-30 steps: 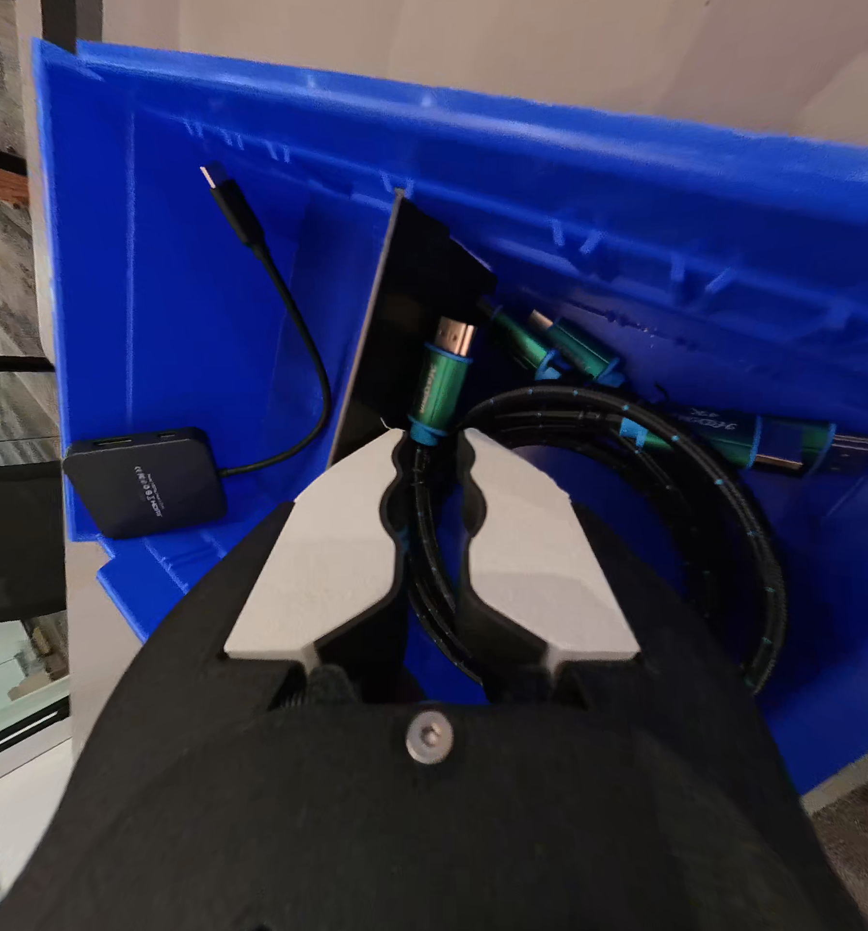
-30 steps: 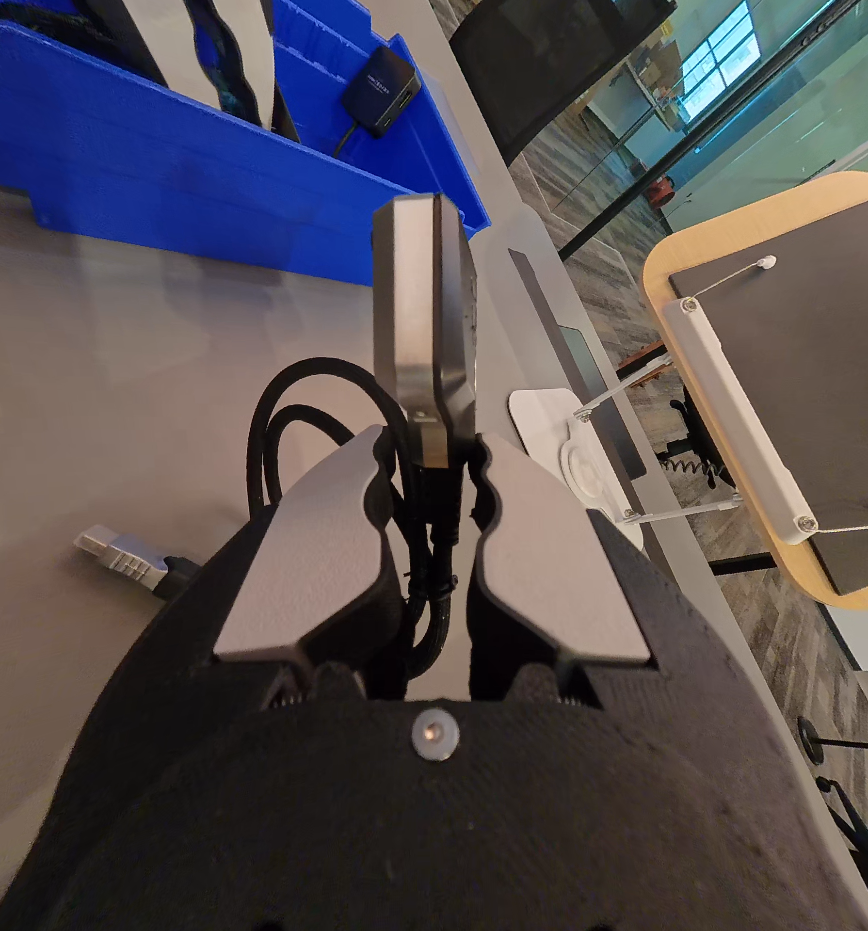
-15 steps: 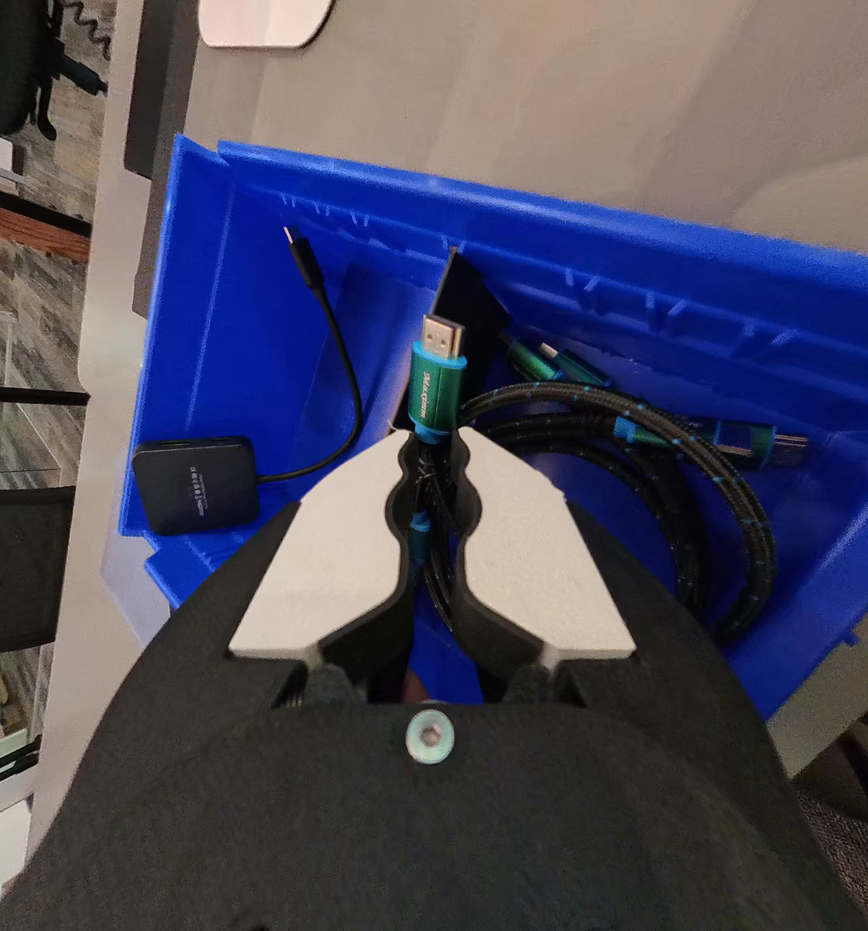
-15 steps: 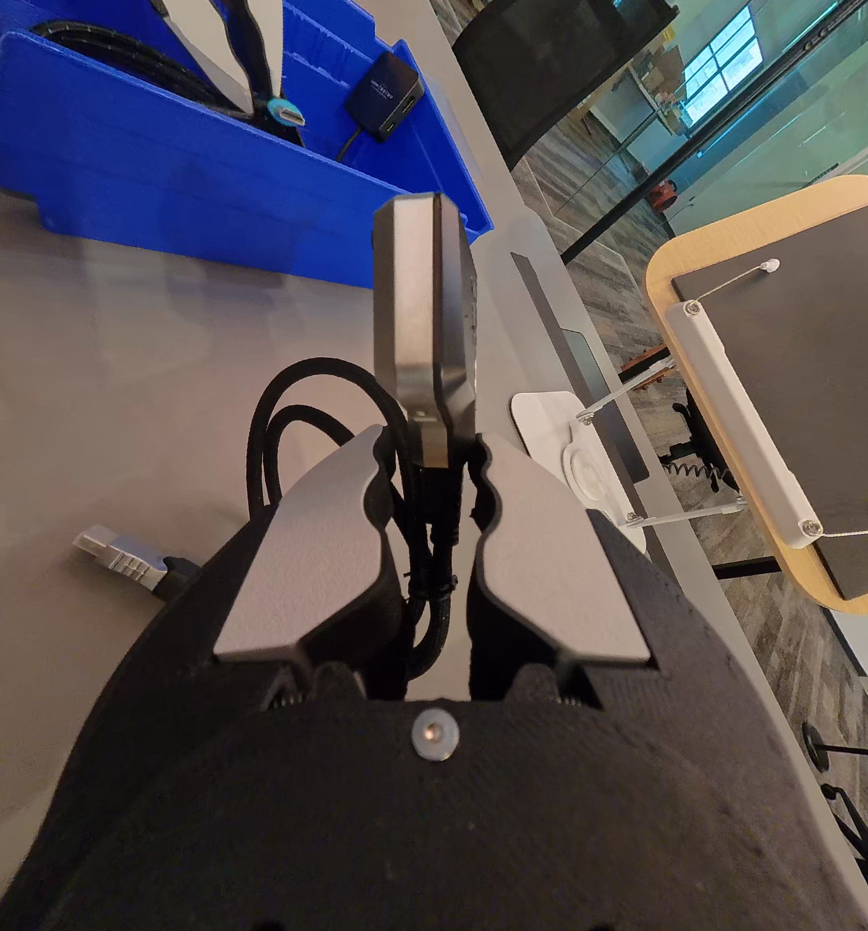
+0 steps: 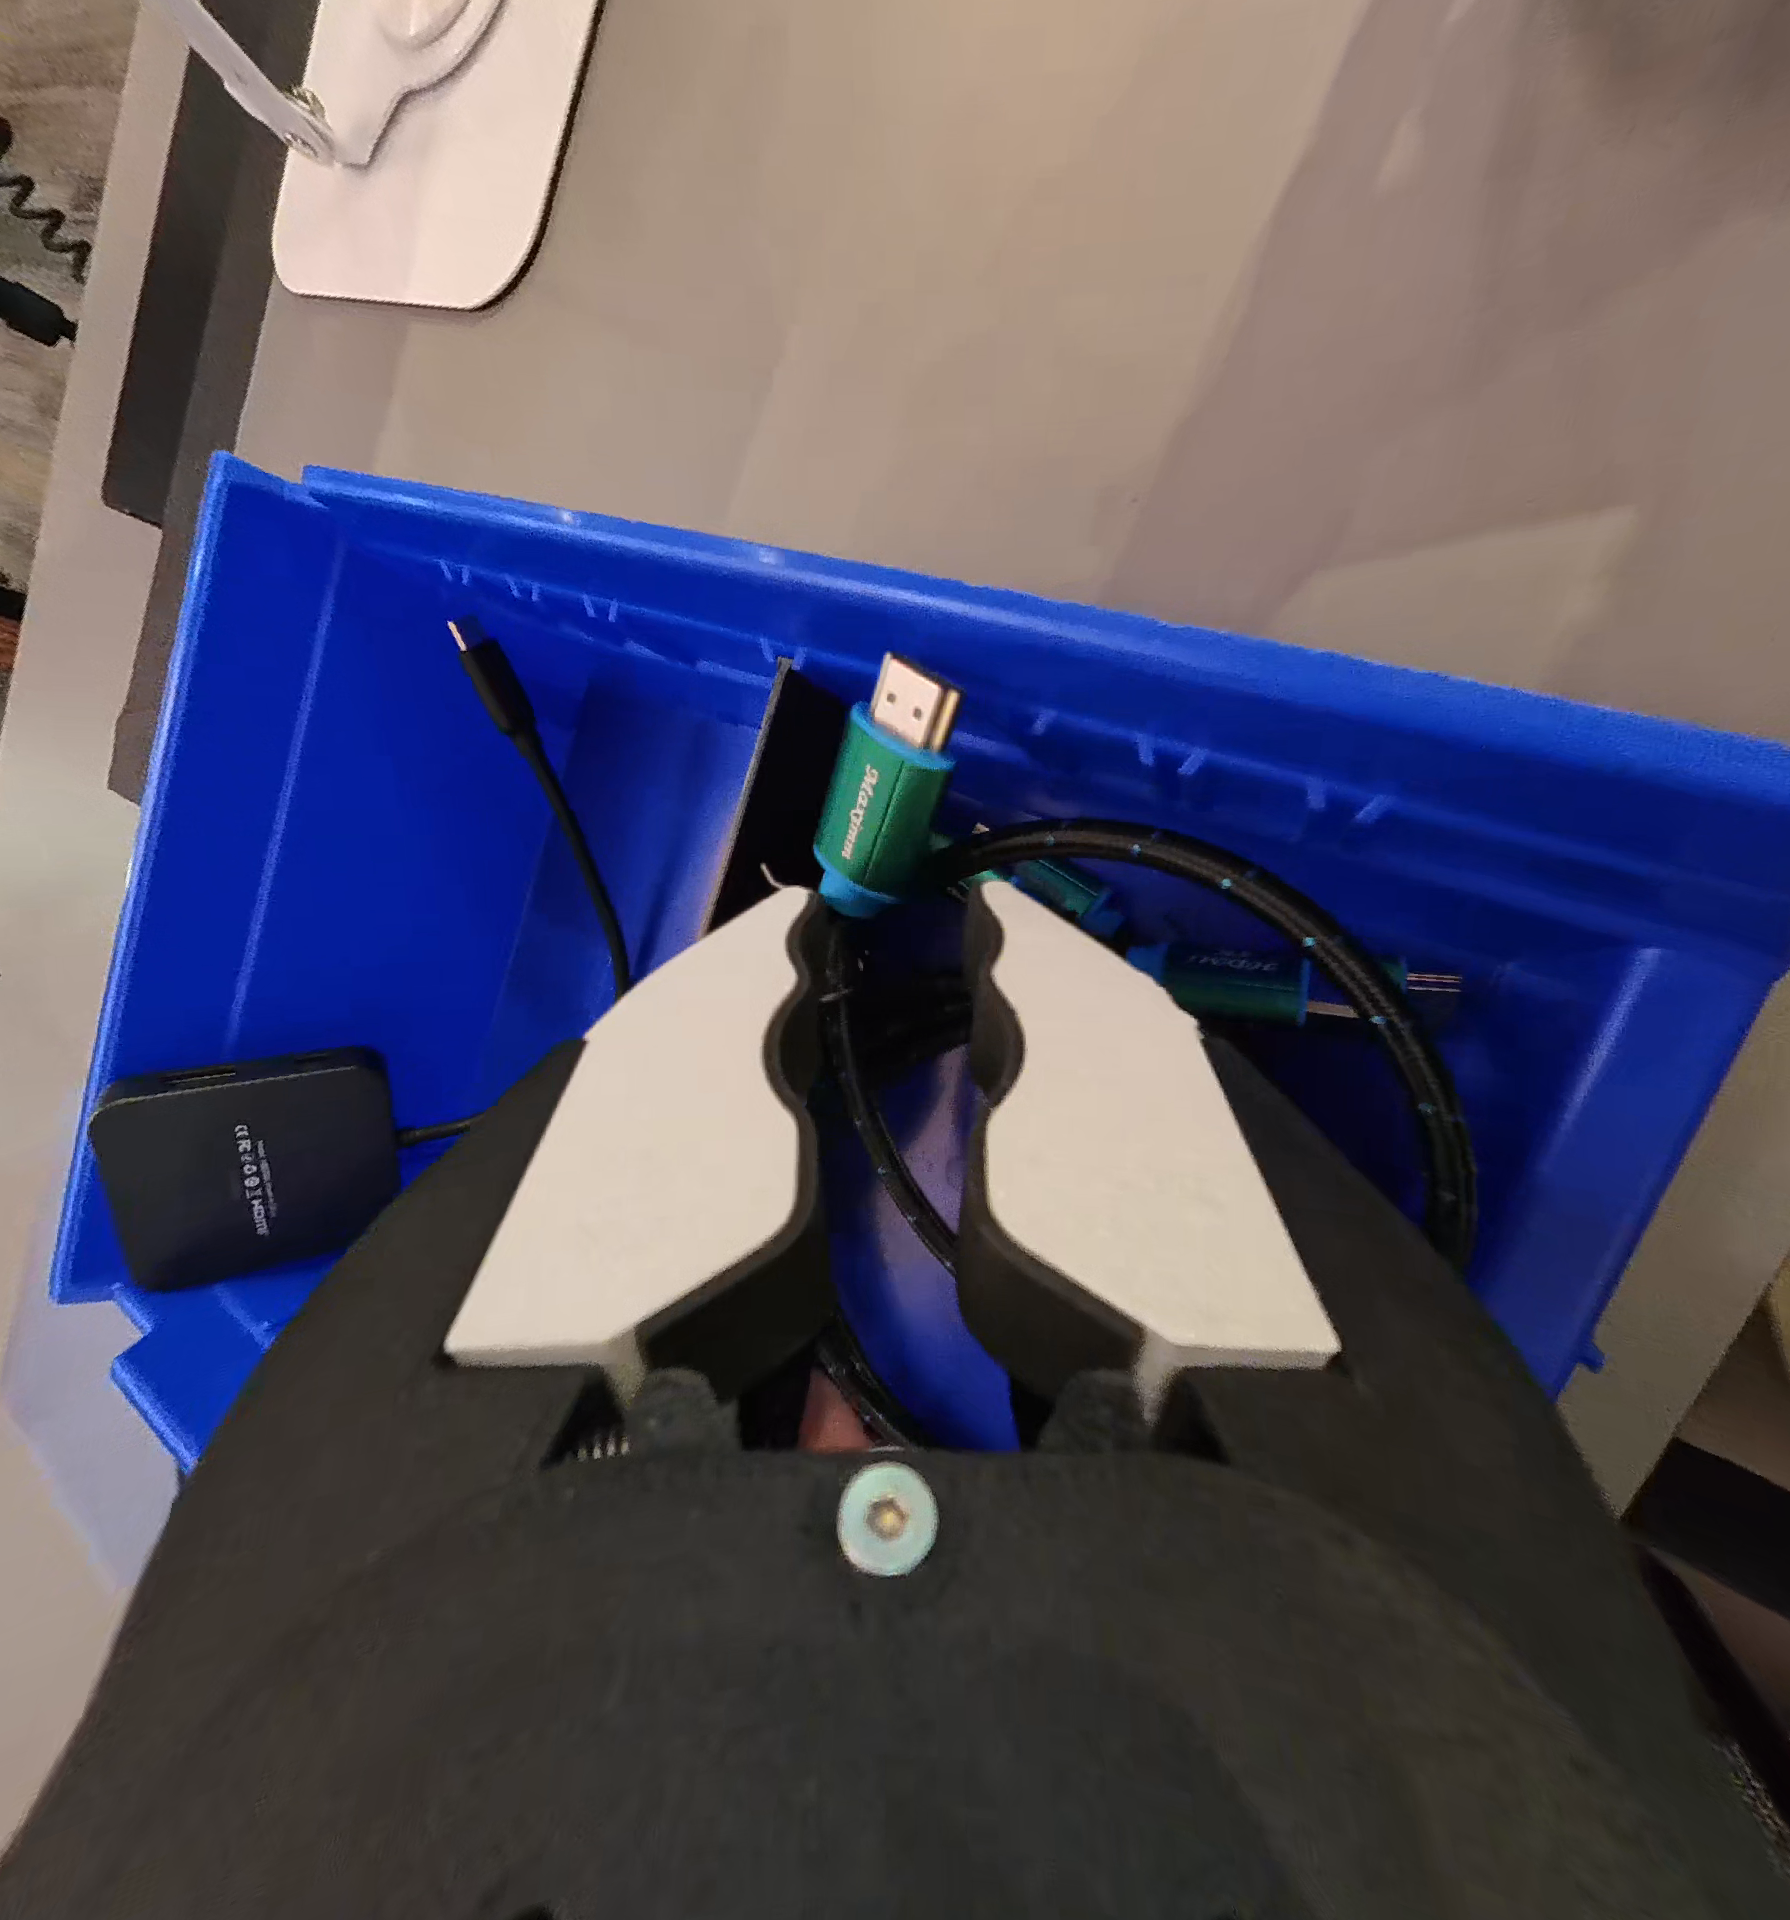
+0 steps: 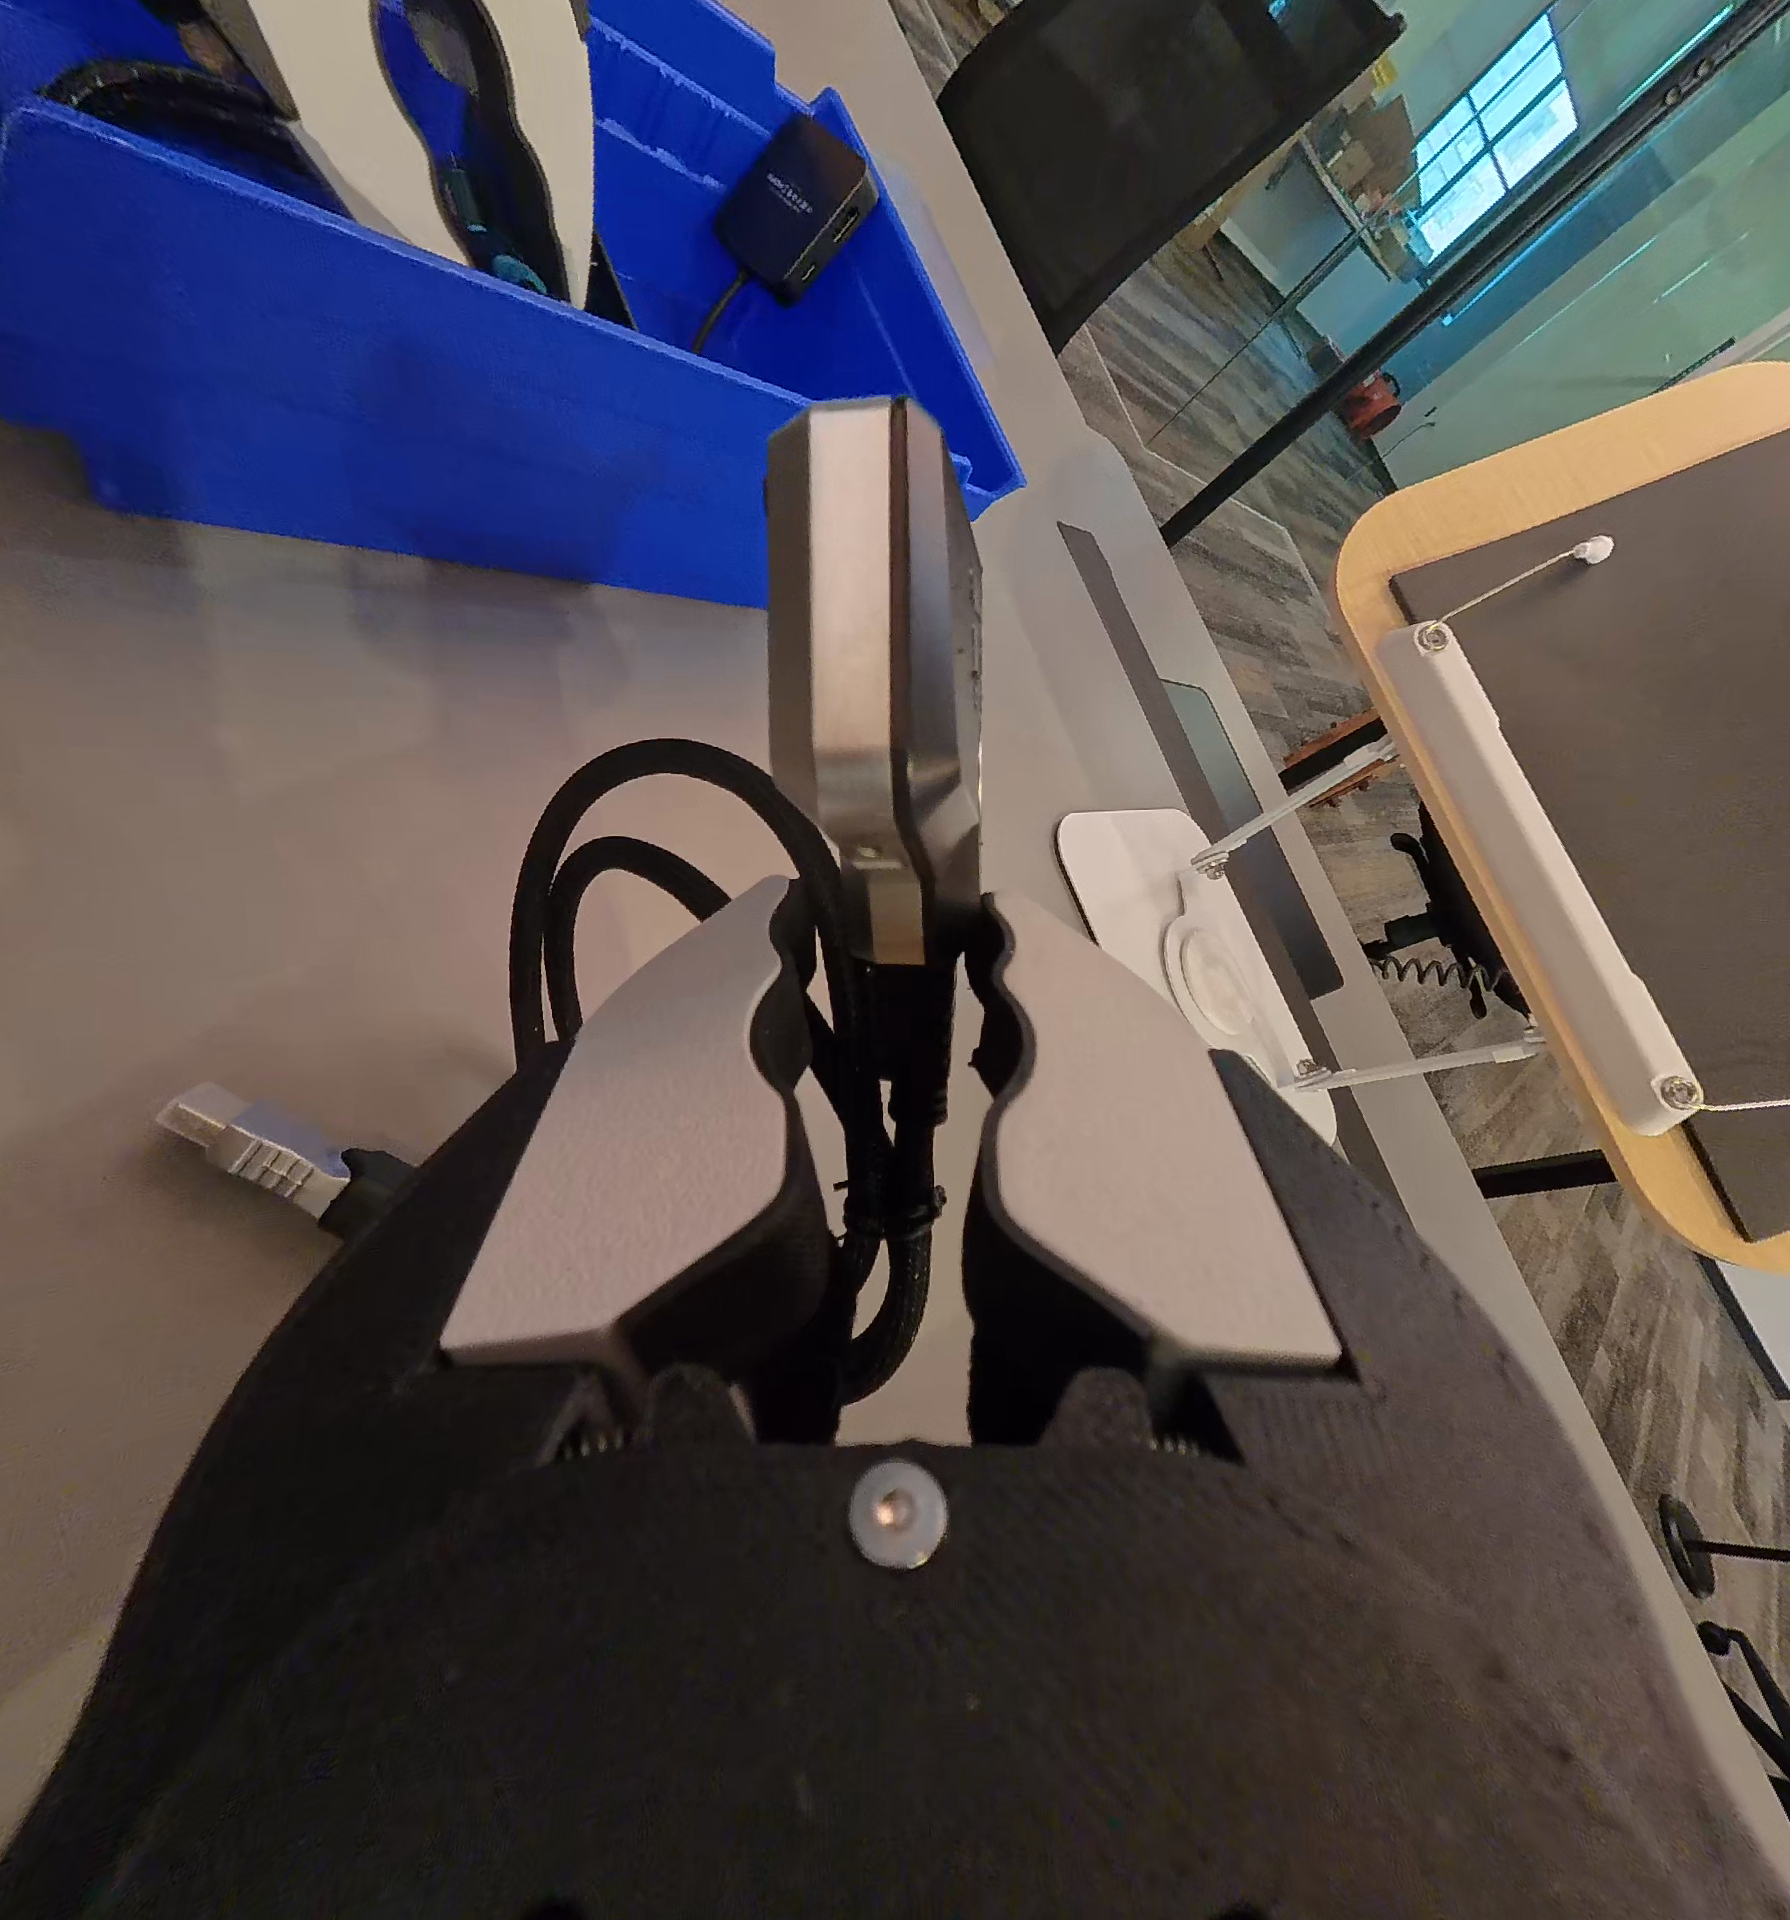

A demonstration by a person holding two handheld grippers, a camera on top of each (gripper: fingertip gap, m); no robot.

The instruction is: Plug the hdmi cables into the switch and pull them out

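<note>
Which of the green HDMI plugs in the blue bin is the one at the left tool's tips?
The upright green plug with its metal end up, just beyond the left tool. The other green plugs lie flat in the blue bin.

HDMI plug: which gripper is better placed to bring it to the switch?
Left gripper: the green HDMI plug sits at its fingers above the blue bin. The right gripper holds the switch.
</note>
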